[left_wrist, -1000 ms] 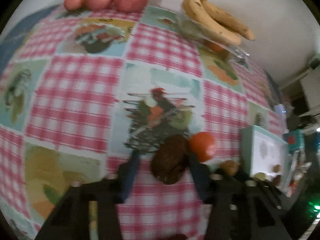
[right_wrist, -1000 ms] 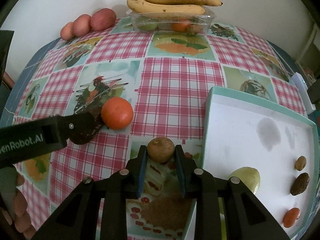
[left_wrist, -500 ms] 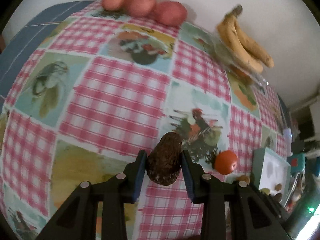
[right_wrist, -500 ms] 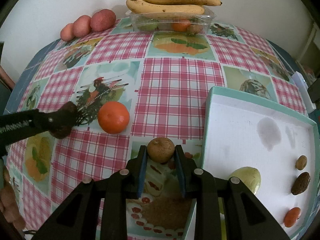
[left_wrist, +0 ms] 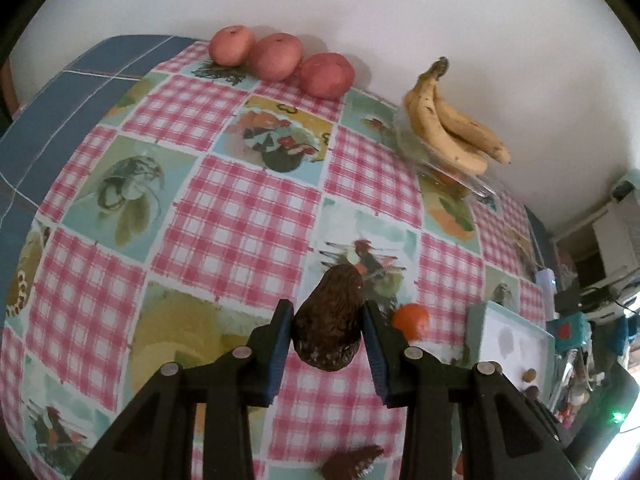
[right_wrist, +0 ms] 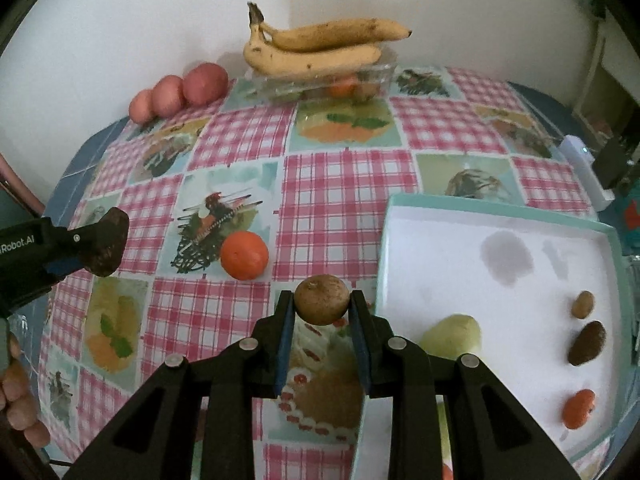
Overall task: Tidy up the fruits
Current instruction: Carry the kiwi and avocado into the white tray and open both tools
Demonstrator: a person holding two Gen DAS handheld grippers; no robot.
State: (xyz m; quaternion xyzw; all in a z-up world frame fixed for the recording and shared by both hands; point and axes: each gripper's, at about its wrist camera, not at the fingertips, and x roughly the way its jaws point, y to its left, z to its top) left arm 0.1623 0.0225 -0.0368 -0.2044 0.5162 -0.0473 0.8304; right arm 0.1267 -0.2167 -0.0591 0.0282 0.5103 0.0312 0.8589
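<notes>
My left gripper [left_wrist: 326, 322] is shut on a dark brown avocado [left_wrist: 330, 318] and holds it above the checked tablecloth; the same avocado [right_wrist: 108, 242] shows at the left of the right wrist view. My right gripper [right_wrist: 320, 306] is shut on a small round brown fruit [right_wrist: 321, 299], held in the air just left of the white tray [right_wrist: 500, 216]. An orange [right_wrist: 244, 255] lies on the cloth between the two grippers. In the tray lie a pale green fruit [right_wrist: 456, 334], two small brown fruits and a small orange one [right_wrist: 578, 408].
Three red apples [left_wrist: 276, 56] sit in a row at the far edge by the wall. Bananas [right_wrist: 320, 46] lie on a clear plastic box of fruit. A white device [right_wrist: 582, 170] stands behind the tray. The person's fingers [right_wrist: 18, 412] show at the lower left.
The left gripper closed on the avocado, lifted it off the cloth and carried it left, away from the orange. The right gripper rose with the brown fruit.
</notes>
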